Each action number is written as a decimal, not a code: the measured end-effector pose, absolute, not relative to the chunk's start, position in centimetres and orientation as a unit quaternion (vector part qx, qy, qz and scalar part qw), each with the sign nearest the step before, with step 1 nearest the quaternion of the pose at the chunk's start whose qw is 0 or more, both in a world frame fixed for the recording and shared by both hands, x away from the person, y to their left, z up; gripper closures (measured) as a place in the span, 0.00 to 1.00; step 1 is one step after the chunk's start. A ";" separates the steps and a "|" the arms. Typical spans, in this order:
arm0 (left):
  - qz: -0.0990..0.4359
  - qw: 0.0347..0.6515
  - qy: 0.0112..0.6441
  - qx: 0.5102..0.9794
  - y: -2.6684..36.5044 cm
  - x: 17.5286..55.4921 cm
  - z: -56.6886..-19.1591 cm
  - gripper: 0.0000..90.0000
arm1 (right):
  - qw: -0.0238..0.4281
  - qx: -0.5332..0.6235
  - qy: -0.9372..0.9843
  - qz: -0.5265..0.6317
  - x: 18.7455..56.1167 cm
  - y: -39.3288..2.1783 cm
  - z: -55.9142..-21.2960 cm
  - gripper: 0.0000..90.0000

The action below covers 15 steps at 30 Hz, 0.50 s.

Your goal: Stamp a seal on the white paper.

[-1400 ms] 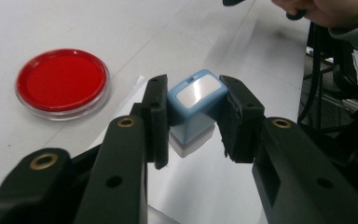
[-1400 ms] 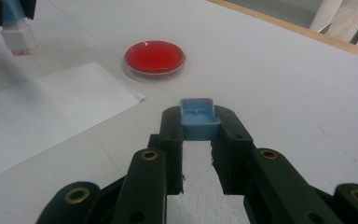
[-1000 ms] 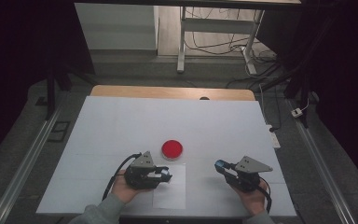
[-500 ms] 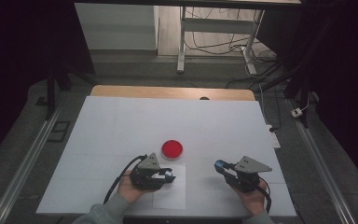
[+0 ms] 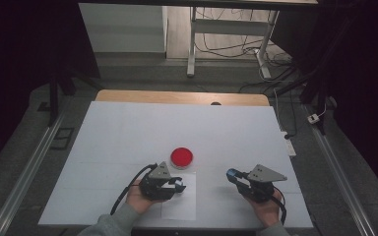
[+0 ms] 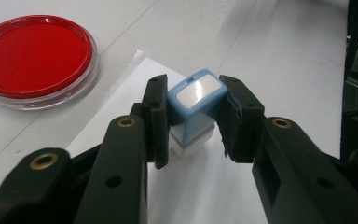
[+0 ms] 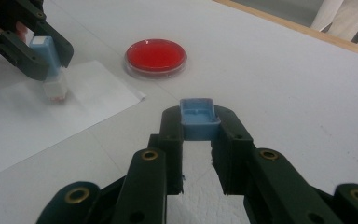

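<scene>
My left gripper [image 6: 196,122] is shut on a light-blue stamp [image 6: 195,103] with a white base, held over the white sheet of paper [image 6: 200,186]. In the right gripper view the same stamp [image 7: 50,63] stands upright with its base low at the paper [image 7: 37,116]; whether it touches, I cannot tell. My right gripper [image 7: 198,136] is shut on a small blue cap [image 7: 197,117] above the bare table. A round red ink pad [image 5: 182,157] lies just beyond the paper [image 5: 179,202], between the left gripper [image 5: 178,186] and the right gripper [image 5: 232,174].
The white table top [image 5: 128,132] stretches far beyond the ink pad, with a wooden edge [image 5: 177,97] at the back. Metal rails [image 5: 24,172] run along both sides of the table. A desk frame and cables [image 5: 226,44] stand on the floor behind.
My left gripper has shifted a little to the right with the stamp, over the paper. The right gripper has not moved.
</scene>
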<state>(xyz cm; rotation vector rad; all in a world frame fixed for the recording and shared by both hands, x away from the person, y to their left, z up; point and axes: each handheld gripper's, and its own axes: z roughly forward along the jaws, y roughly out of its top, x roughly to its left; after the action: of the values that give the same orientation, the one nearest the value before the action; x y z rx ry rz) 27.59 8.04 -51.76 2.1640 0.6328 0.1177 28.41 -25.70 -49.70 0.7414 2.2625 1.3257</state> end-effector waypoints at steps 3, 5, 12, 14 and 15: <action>0.048 0.426 0.254 0.867 8.0 27.6 -51.9 0.73 | 0.207 0.266 0.812 0.476 28.4 -25.7 -49.7 0.82; 0.050 0.425 0.254 0.867 8.0 27.6 -51.9 0.73 | 0.207 0.267 0.812 0.476 28.4 -25.7 -49.7 0.82; 0.052 0.425 0.253 0.867 8.0 27.6 -51.9 0.73 | 0.206 0.266 0.814 0.474 28.4 -25.7 -49.7 0.82; 0.054 0.424 0.253 0.868 8.0 27.6 -51.9 0.73 | 0.206 0.266 0.813 0.475 28.4 -25.7 -49.7 0.82; 0.056 0.423 0.253 0.868 7.9 27.6 -51.9 0.73 | 0.206 0.266 0.813 0.475 28.4 -25.7 -49.7 0.82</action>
<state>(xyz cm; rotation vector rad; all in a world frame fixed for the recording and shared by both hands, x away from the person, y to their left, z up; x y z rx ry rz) 27.59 7.95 -51.88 2.1734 0.6329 0.1401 28.40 -25.75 -49.67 0.7420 2.2659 1.3225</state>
